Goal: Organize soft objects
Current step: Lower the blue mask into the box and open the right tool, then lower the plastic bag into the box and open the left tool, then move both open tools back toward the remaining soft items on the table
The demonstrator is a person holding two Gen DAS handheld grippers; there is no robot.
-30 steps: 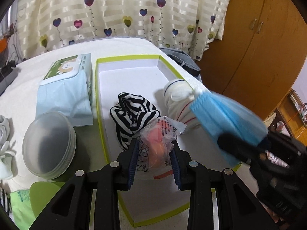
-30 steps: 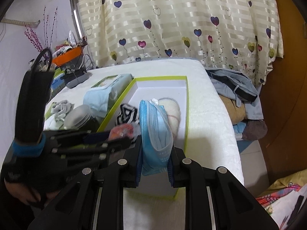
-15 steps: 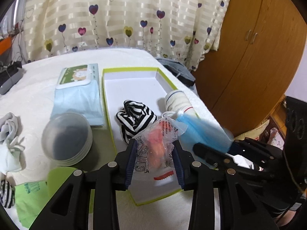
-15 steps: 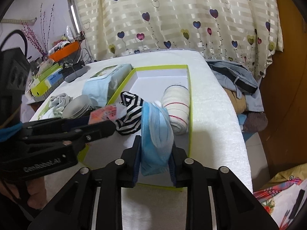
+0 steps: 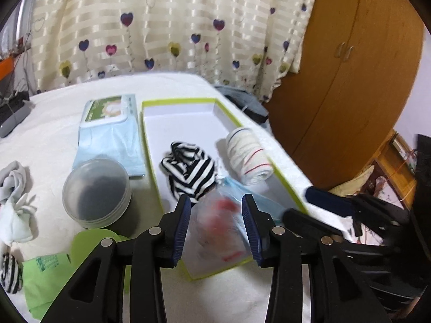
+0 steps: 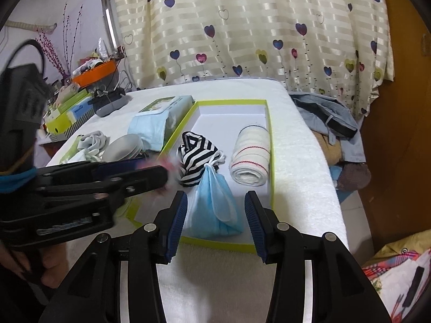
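A green-rimmed white box (image 5: 186, 119) (image 6: 270, 161) lies on the white table. In it are a black-and-white striped cloth (image 5: 190, 171) (image 6: 195, 158), a rolled white towel (image 5: 249, 161) (image 6: 252, 158) and a blue face mask (image 6: 214, 212) (image 5: 258, 203) at the near end. My right gripper (image 6: 215, 218) is open, its jaws wide on either side of the mask. My left gripper (image 5: 216, 227) is open; a blurred clear bag with something red inside (image 5: 219, 230) sits loose between its jaws, over the box's near left corner.
Left of the box are a wet-wipes pack (image 5: 110, 132), a stack of frosted lids (image 5: 97, 192), grey and white socks (image 5: 13, 196), a green packet (image 5: 45, 274) and a striped sock (image 5: 10, 273). Clothes (image 6: 331, 123) lie right of the table; a wooden wardrobe (image 5: 350, 80) stands behind.
Both grippers opened. The right one let the blue mask go into the box's near end. The left one released the clear bag, which now looks loose and blurred. Both pulled back a little.
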